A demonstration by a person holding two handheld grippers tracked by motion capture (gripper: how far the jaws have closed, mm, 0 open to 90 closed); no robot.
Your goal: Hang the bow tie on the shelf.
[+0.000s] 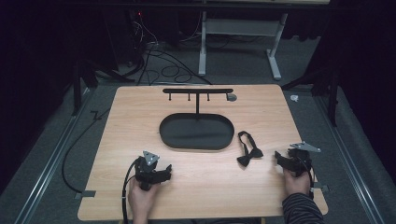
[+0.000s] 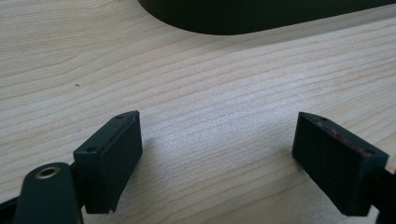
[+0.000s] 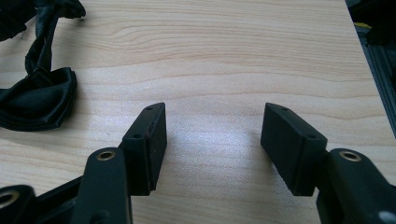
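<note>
A black bow tie (image 1: 247,150) with its strap lies on the wooden table (image 1: 140,121), right of a black oval tray (image 1: 196,133). From the tray rises a black T-shaped stand (image 1: 197,91) with small hooks under its bar. My left gripper (image 1: 166,170) rests near the table's front left, open, with bare wood between its jaws (image 2: 217,154). My right gripper (image 1: 279,157) sits at the front right, open, with nothing between its jaws (image 3: 212,140). In the right gripper view the bow tie (image 3: 35,95) lies just left of the jaws, apart from them.
A small grey round thing (image 1: 231,97) lies by the stand's right end at the table's far edge. Cables (image 1: 159,65) and a white desk frame (image 1: 238,37) are on the floor behind. The tray's rim (image 2: 243,21) shows ahead of the left gripper.
</note>
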